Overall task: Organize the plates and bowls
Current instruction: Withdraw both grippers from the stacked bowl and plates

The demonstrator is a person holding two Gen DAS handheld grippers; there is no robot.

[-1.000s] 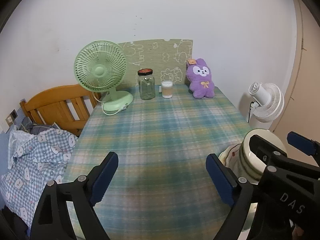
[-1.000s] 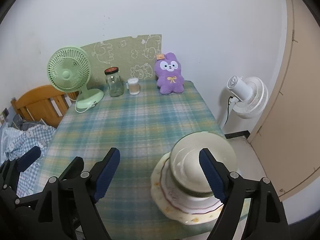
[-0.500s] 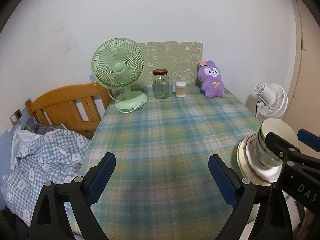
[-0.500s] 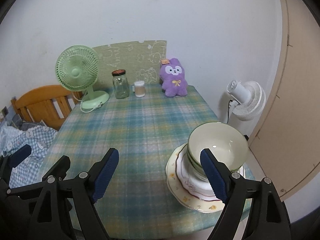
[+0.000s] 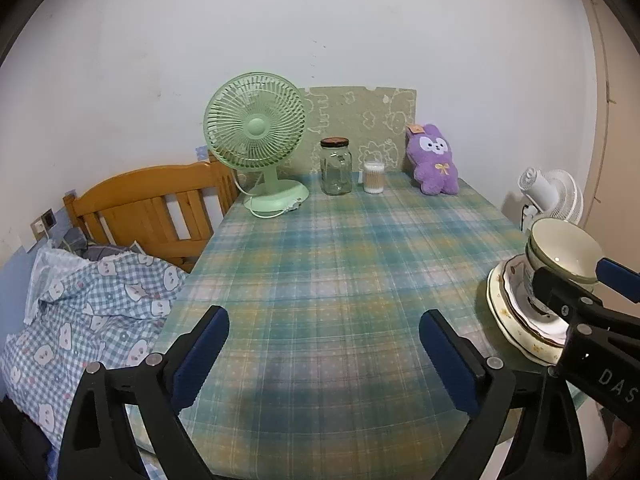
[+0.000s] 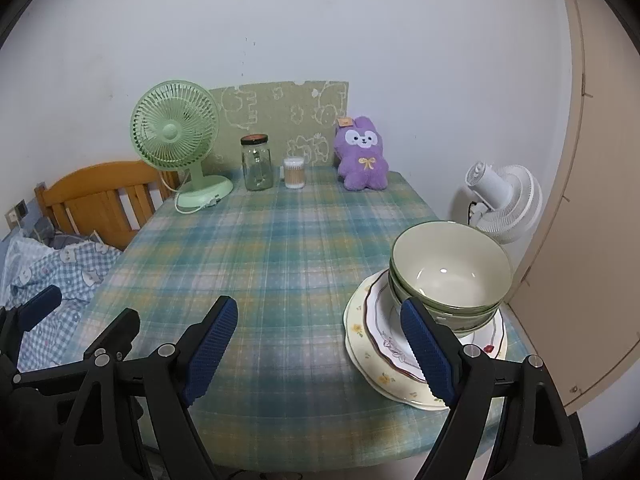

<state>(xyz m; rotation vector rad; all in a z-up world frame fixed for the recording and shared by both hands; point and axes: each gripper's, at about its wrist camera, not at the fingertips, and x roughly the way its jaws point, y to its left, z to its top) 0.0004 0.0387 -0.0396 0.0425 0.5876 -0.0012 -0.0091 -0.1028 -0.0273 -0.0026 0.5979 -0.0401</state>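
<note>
Cream bowls with green rims (image 6: pixel 450 276) are nested and stand on stacked floral plates (image 6: pixel 366 334) at the table's near right corner. The stack also shows in the left wrist view (image 5: pixel 560 252), partly hidden by the right gripper's frame. My right gripper (image 6: pixel 320 354) is open and empty, its right finger just in front of the plates. My left gripper (image 5: pixel 324 360) is open and empty above the table's near edge, left of the stack.
A plaid-cloth table (image 6: pixel 280 248) carries a green desk fan (image 6: pixel 176 140), a glass jar (image 6: pixel 256 162), a cotton-swab tub (image 6: pixel 294 172) and a purple plush (image 6: pixel 362 154) at the back. A white fan (image 6: pixel 504 200) stands right, a wooden bed frame (image 5: pixel 148 208) left.
Both grippers have pulled back and up from the table, so the view widens. The right gripper has drawn away from the bowl stack, which stays put.
</note>
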